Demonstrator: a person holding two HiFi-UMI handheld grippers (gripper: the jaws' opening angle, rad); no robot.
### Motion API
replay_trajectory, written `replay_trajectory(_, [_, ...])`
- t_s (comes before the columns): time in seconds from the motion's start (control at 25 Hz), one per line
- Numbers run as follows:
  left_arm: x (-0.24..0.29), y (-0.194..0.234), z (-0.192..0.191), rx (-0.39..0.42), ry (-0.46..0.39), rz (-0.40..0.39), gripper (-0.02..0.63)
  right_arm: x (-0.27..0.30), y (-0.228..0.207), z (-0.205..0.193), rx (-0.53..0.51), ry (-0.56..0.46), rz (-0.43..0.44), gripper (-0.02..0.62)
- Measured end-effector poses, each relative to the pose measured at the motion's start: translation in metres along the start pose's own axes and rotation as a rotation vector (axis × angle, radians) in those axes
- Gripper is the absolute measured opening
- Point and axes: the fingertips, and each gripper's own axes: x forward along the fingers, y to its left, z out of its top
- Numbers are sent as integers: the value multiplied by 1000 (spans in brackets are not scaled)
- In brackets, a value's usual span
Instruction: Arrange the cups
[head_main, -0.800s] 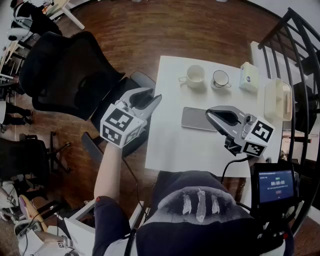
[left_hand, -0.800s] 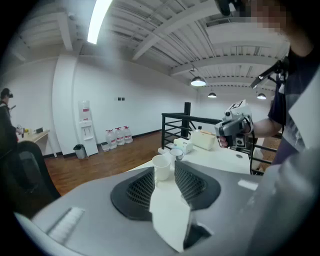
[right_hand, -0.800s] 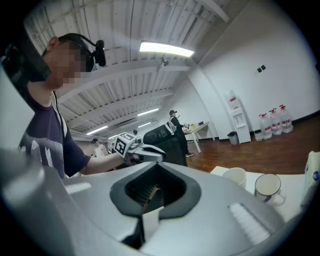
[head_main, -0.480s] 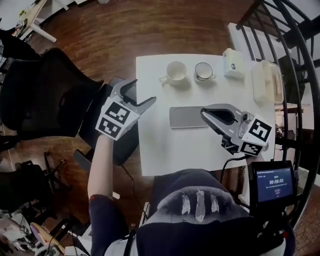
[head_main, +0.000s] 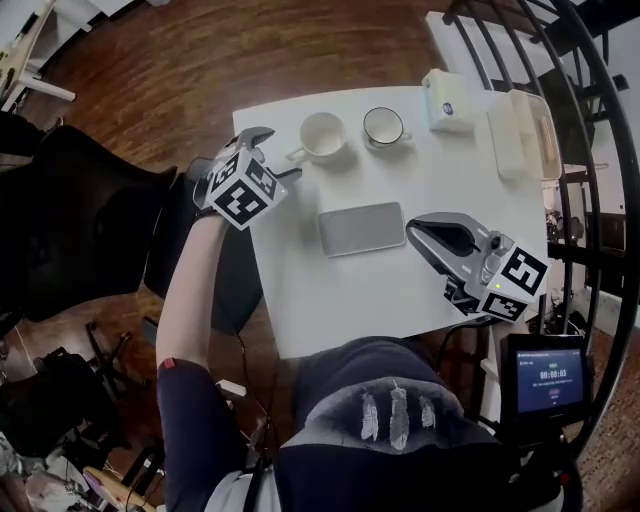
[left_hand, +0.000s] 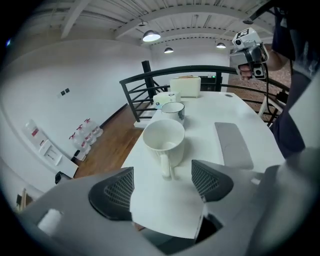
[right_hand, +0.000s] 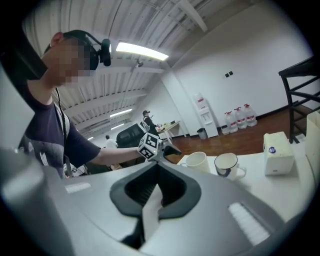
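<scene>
Since the white cup (left_hand: 164, 142) appears rigid, light and chippable, its handle (left_hand: 165, 166) is judged the hold for the left gripper (left_hand: 163, 184), jaws apart and empty.

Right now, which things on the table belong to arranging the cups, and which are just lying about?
Belongs to the job:
white cup
dark-rimmed cup
left gripper, open, lined up on the white cup's handle

Lying about:
grey flat slab
small white box
pale container
</scene>
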Motion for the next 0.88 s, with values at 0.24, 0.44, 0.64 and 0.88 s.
replay_trajectory(0.24, [12,1,9,8,3,-47,357,11,-4,2,-28,30,22,5])
replay_trajectory(0.44, [21,0,16,54,33,-67,280,20,-9,-6,-96,89,48,5])
replay_trajectory(0.64, [23,-3,29,83,36,-81,205,25,-21,0,-201,143,32,5])
replay_trajectory(0.88, [21,-9,13,114,84,-122,48,36,-21,0,-222,162,47,5])
